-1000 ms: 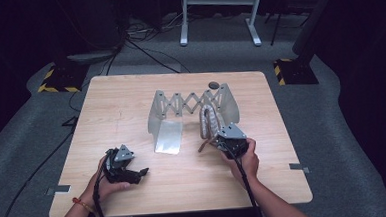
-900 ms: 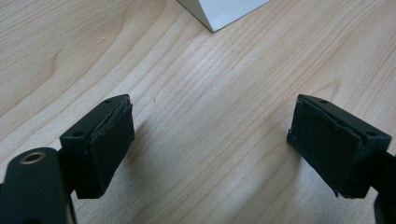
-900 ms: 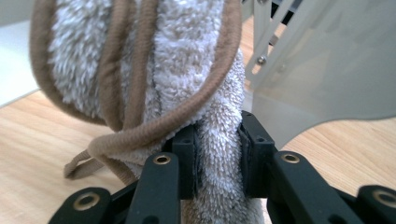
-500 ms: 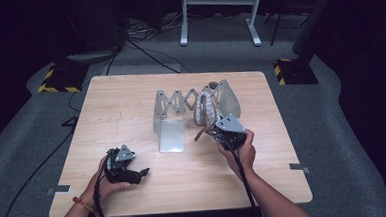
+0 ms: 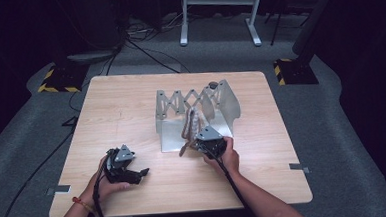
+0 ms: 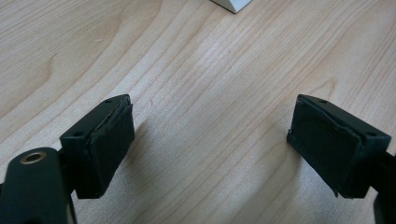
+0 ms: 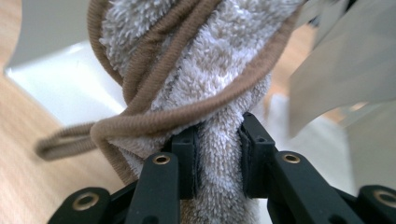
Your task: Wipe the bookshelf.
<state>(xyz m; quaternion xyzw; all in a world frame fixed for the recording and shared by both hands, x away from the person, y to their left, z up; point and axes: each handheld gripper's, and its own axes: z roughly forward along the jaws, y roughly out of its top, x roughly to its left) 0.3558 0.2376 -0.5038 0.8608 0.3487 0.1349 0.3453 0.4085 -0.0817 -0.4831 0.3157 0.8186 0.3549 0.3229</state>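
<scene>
A grey-white terry towel [image 5: 192,122] with brown corded trim hangs between the plates of a folding metal rack [image 5: 176,100] at mid-table. My right gripper [image 5: 195,144] is shut on the towel's lower end, just in front of the rack's base. In the right gripper view the two pads pinch the towel [image 7: 201,60] at my right gripper [image 7: 217,149], and a brown loop [image 7: 60,140] trails to the left. My left gripper [image 5: 140,173] lies on the table at the near left, open. In its own view my left gripper [image 6: 210,140] has only bare wood between its pads.
The rack has a scissor-link back and upright plates [image 5: 230,102] on a flat base [image 5: 170,138]; one plate [image 7: 341,60] stands close by the towel. A white corner [image 6: 232,4] of the rack lies ahead of the left gripper. Cables and stands sit on the floor beyond the table [image 5: 264,160].
My right gripper has carried the towel leftward and slightly down, toward the front of the rack's base. The left gripper has stayed where it was.
</scene>
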